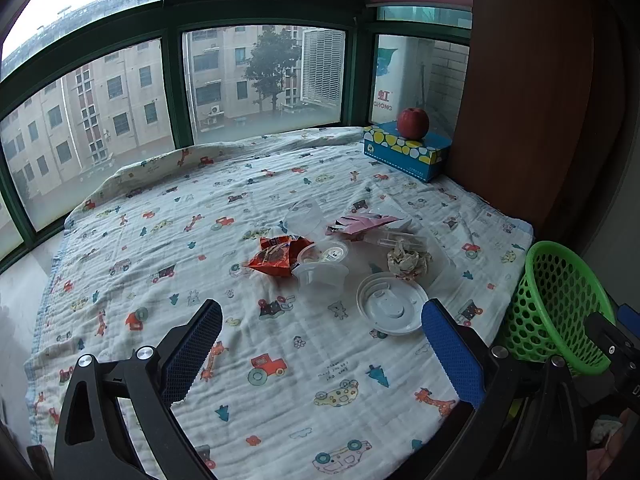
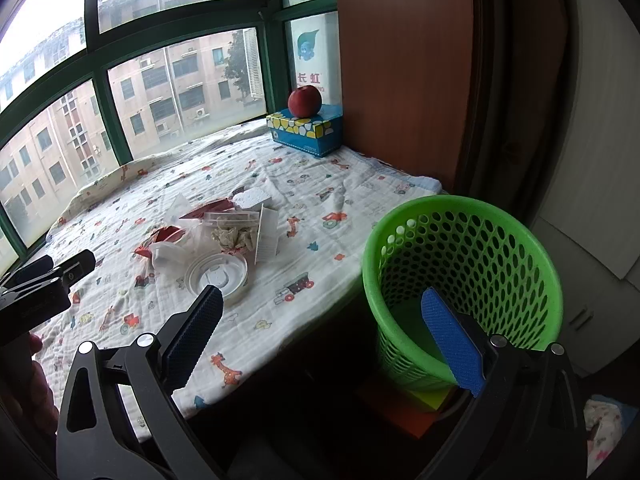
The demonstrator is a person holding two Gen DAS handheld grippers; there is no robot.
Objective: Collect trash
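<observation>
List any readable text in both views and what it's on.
"长虹": red characters on the white appliance outside the window, right wrist view.
"CHONG": partial red letters on the same appliance, left wrist view; the rest is cut off.
Blanket: small printed words beside the tractor, too small to read.
Red snack wrapper: print too crumpled to read.
Tissue box: small front label unreadable.

Left gripper [image 1: 322, 330] and right gripper [image 2: 322, 322]: black frames, silver screws, 2 blue ridged pads on the jaws.
</observation>
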